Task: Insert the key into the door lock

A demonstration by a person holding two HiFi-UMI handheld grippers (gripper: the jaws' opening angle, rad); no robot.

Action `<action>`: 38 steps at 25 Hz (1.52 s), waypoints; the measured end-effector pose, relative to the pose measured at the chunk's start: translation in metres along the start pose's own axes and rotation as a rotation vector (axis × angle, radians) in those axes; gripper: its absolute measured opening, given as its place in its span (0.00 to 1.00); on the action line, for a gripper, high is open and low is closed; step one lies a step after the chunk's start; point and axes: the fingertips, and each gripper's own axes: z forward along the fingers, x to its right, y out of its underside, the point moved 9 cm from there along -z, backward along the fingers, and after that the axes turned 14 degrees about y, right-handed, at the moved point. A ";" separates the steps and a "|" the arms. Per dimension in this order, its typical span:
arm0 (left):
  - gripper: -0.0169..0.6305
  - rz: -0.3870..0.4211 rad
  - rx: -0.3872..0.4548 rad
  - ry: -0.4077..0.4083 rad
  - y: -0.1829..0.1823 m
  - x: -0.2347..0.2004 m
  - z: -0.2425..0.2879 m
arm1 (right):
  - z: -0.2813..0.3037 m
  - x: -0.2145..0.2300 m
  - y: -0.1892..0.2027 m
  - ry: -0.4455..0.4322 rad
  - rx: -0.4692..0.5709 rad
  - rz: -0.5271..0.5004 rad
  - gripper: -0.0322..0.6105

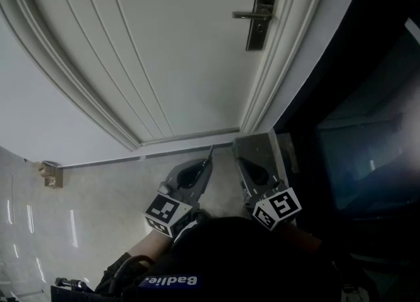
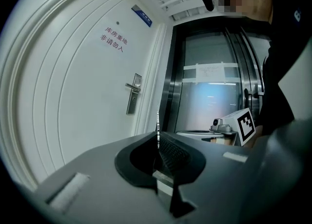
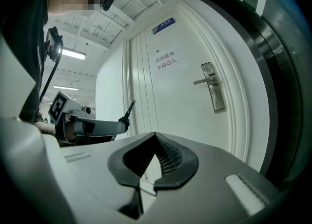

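Note:
The white door (image 1: 164, 51) carries a dark metal lock plate (image 1: 262, 13) with a lever handle; the plate also shows in the left gripper view as the lock (image 2: 133, 94) and in the right gripper view as the lock (image 3: 213, 87). My left gripper (image 1: 209, 161) (image 2: 158, 133) is shut on a thin key (image 1: 210, 151) (image 2: 157, 121) whose blade sticks out ahead of the jaws. The key (image 3: 128, 109) is well short of the lock. My right gripper (image 1: 239, 150) (image 3: 155, 135) hangs beside the left one, shut with nothing in it.
A dark glass-and-metal door frame (image 1: 354, 130) stands right of the white door. A small brass door stop (image 1: 50, 174) sits on the tiled floor at the left. A blue plate and red lettering (image 2: 114, 39) mark the door.

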 end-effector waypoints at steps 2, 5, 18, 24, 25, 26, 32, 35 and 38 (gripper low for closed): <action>0.07 -0.006 -0.001 0.027 -0.005 -0.018 -0.004 | 0.015 -0.009 -0.005 0.017 0.001 -0.011 0.05; 0.07 -0.017 0.001 0.066 -0.011 -0.039 -0.007 | 0.031 -0.018 -0.015 0.057 0.004 -0.031 0.05; 0.07 -0.031 0.014 0.137 -0.022 -0.070 0.012 | 0.054 0.004 -0.029 0.182 0.038 -0.031 0.05; 0.07 -0.017 0.007 0.116 -0.030 -0.077 0.037 | 0.072 0.034 -0.032 0.155 0.068 -0.006 0.05; 0.07 -0.015 0.006 0.110 -0.031 -0.079 0.044 | 0.077 0.041 -0.033 0.145 0.073 -0.003 0.05; 0.07 -0.014 0.005 0.105 -0.033 -0.081 0.051 | 0.082 0.049 -0.034 0.137 0.077 0.000 0.05; 0.07 -0.027 0.009 0.094 -0.052 -0.099 0.109 | 0.111 0.107 -0.056 0.106 0.116 0.008 0.05; 0.07 -0.036 0.007 0.093 -0.063 -0.109 0.143 | 0.124 0.141 -0.066 0.100 0.134 0.016 0.05; 0.07 -0.040 -0.006 0.086 -0.070 -0.116 0.175 | 0.136 0.173 -0.071 0.085 0.136 0.035 0.05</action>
